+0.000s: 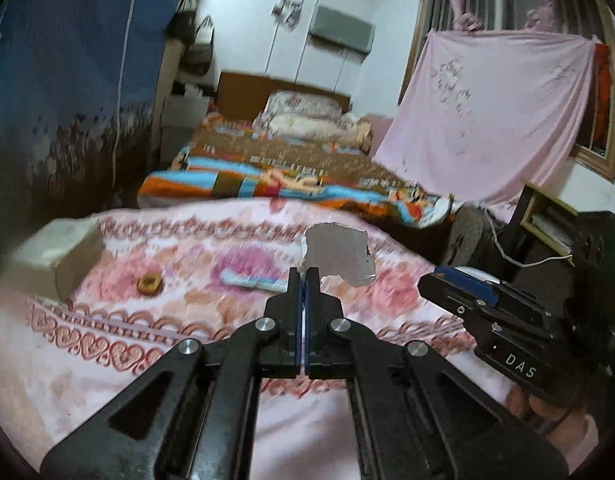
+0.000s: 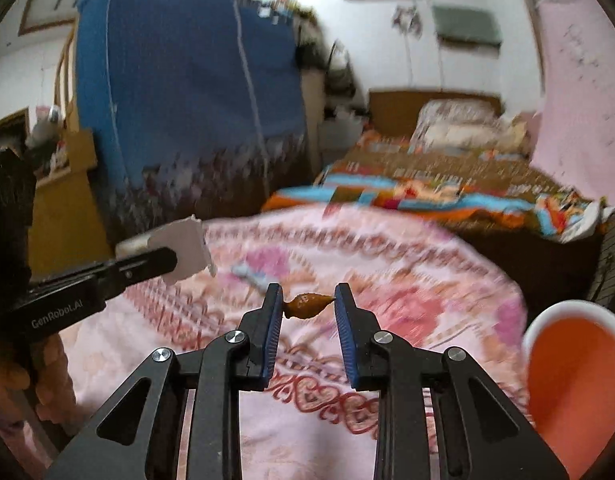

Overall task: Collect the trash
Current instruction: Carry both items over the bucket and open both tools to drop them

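Observation:
My left gripper (image 1: pixel 305 276) is shut on the lower edge of a torn grey-white paper scrap (image 1: pixel 339 252), held up above the pink patterned bedspread (image 1: pixel 167 320). The right wrist view shows the same paper scrap (image 2: pixel 187 246) in the left gripper (image 2: pixel 169 260) at the left. A small brown peel-like scrap (image 2: pixel 307 306) is pinched between the blue pads of my right gripper (image 2: pixel 307 300), lifted off the bed. The right gripper (image 1: pixel 441 276) sits to the right in the left wrist view. A brown round bit (image 1: pixel 148 283) and a blue-white wrapper (image 1: pixel 251 280) lie on the bedspread.
An orange bin with a white rim (image 2: pixel 567 308) stands low at the right of the bed. A whitish box (image 1: pixel 55 256) rests at the bed's left edge. Beyond lie a second bed with a colourful blanket (image 1: pixel 267 180), a blue wardrobe cover (image 2: pixel 187 100) and a hanging pink sheet (image 1: pixel 487 120).

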Demonstrator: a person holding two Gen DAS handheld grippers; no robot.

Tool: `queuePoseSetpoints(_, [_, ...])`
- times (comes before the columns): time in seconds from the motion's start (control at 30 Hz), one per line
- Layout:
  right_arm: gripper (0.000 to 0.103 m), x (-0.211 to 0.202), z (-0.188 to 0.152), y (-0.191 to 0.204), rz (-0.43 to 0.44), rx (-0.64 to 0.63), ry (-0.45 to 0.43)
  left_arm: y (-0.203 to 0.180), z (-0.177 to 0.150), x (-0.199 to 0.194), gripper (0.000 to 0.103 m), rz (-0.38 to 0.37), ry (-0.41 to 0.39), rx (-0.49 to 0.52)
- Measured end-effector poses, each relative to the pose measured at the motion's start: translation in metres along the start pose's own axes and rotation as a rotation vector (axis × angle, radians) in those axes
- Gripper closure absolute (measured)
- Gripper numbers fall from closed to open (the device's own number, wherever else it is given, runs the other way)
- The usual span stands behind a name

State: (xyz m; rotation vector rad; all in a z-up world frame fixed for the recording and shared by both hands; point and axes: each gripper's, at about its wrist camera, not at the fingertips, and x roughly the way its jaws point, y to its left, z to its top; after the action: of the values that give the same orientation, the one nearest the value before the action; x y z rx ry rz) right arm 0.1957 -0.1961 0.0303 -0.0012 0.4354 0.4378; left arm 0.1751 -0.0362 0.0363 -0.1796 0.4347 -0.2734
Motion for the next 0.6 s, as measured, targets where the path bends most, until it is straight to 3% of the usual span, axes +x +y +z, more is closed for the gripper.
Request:
queuePoseSetpoints(0.27, [0.079, -0.047, 0.009, -0.016, -0.101, 0.030, -0.282, -0.036, 0.009, -0.005, 0.103, -0.046, -0.114, 0.076])
queuePoseSetpoints(0.6, [0.079, -0.090, 0.011, -0.049, -0.236, 0.101, -0.448, -0.093, 0.018, -0.008, 0.103, -0.141, -0.216, 0.214])
